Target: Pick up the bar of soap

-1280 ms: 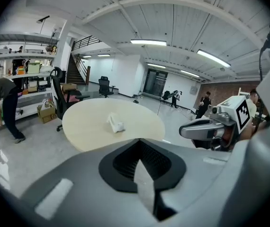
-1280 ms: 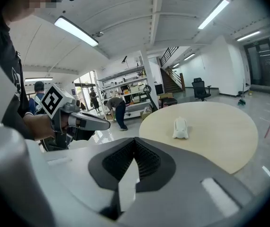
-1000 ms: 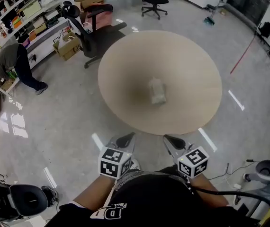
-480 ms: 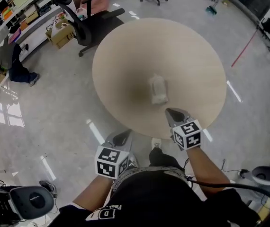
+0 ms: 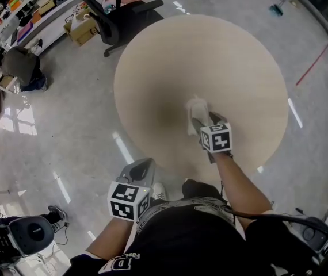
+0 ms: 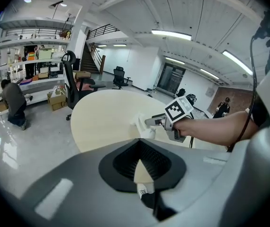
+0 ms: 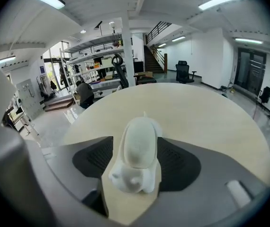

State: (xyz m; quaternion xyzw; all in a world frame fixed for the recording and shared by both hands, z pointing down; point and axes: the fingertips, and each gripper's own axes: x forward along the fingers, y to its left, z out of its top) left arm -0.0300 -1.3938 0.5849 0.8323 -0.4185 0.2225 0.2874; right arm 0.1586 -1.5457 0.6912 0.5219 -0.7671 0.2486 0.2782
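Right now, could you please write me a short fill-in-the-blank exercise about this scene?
1. The white wrapped bar of soap lies on the ___ beige wooden table.
2. The right gripper, whose jaws have just been opening, has the soap ___ its jaws.
3. The left gripper, jaws shut, holds ___.
Missing words: round; between; nothing.

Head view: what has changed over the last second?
The right gripper reached forward from the person's lap over the round table. Its jaws have just been opening and now straddle the white bar of soap, not yet gripping. The left gripper stayed low near the table's edge, shut. The soap has not moved.
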